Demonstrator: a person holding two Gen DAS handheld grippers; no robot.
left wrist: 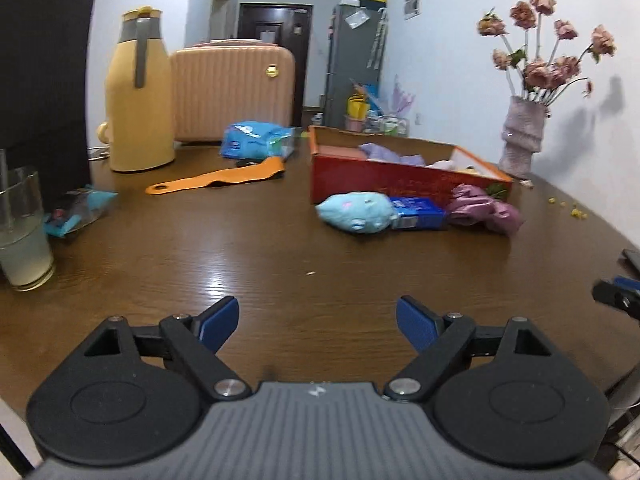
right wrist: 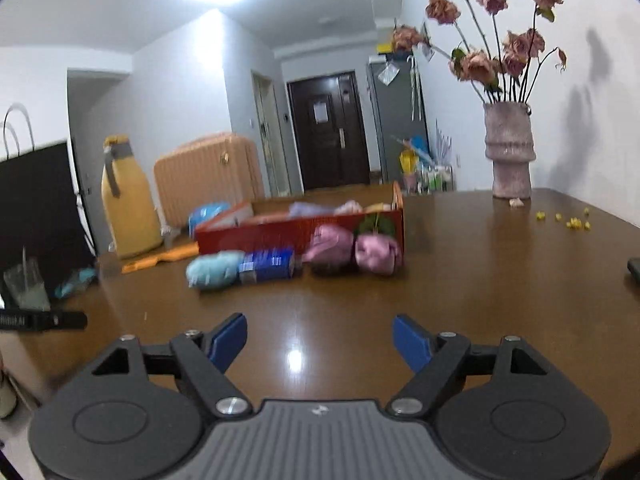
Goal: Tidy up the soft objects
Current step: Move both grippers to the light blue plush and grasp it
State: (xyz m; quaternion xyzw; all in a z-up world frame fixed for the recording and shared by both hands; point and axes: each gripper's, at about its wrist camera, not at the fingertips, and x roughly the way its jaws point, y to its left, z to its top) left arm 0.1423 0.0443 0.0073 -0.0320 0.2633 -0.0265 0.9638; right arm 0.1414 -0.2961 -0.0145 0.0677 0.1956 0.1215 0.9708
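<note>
A red cardboard box (left wrist: 384, 178) (right wrist: 280, 232) lies on the brown table with soft items inside. In front of it lie a light blue plush (left wrist: 356, 212) (right wrist: 214, 270), a blue tissue pack (left wrist: 418, 212) (right wrist: 268, 266) and a pink soft toy (left wrist: 484, 208) (right wrist: 352, 250). My left gripper (left wrist: 318, 322) stands open over bare table, well short of them, nothing between its blue pads. Likewise open and empty, my right gripper (right wrist: 320, 340) hovers over the table nearer the pink toy.
A yellow thermos (left wrist: 138, 92), a peach case (left wrist: 232, 92), a blue packet (left wrist: 256, 140), an orange strap (left wrist: 216, 180) and a glass (left wrist: 22, 236) are at the left. A vase of dried roses (left wrist: 524, 132) (right wrist: 508, 148) stands at the right by the wall. A dark device (right wrist: 634, 270) lies at the right edge.
</note>
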